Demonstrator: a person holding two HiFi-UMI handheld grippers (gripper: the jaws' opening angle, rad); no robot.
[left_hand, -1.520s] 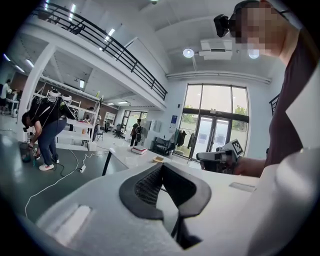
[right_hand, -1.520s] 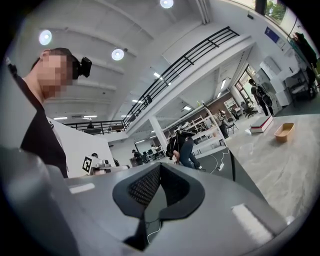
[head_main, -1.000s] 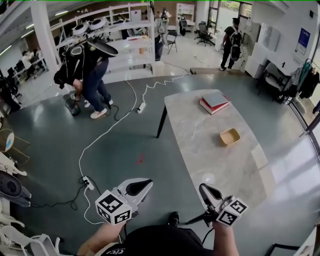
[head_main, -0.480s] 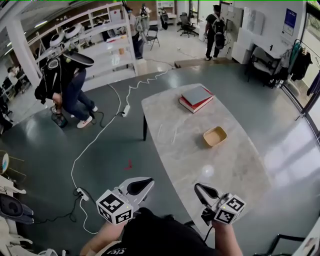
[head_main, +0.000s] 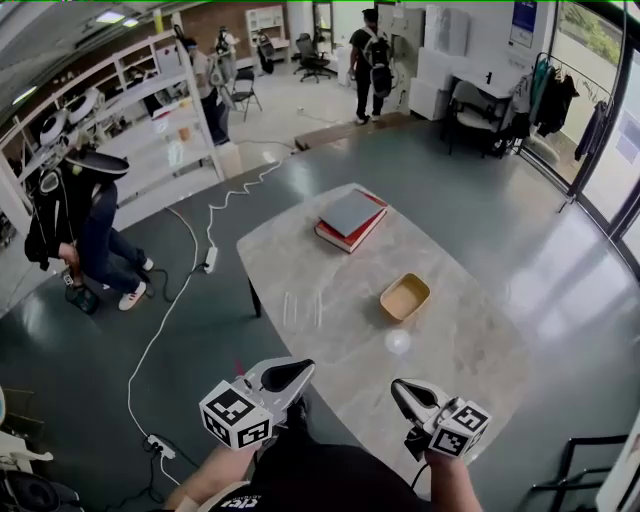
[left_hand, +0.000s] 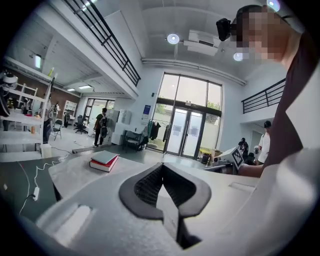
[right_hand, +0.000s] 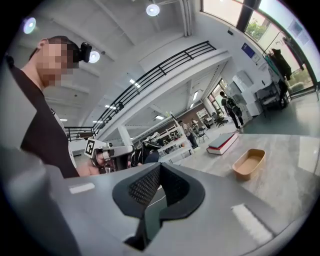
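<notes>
My left gripper (head_main: 290, 373) and right gripper (head_main: 405, 392) are held side by side, low in the head view, just short of the near end of a marble table (head_main: 450, 350). Both are shut with nothing between the jaws. On the table lie a tan tray (head_main: 404, 297) and, farther off, a stack of books (head_main: 349, 218). In the left gripper view the shut left gripper (left_hand: 161, 167) points toward the books (left_hand: 104, 161), with the right gripper (left_hand: 227, 159) off to its right. In the right gripper view the shut right gripper (right_hand: 159, 167) points past the tray (right_hand: 248, 163) and books (right_hand: 222, 142).
A person (head_main: 75, 235) bends over on the floor at the left beside white shelves (head_main: 150, 120). A white cable (head_main: 165, 305) with power strips runs across the floor. More people (head_main: 372, 60) stand at the back. Glass doors (head_main: 610, 130) and a clothes rack are at the right.
The head view has swung so the table sits straight ahead and closer. Both gripper views have turned toward the table with its books and tray. Both grippers stay shut.
</notes>
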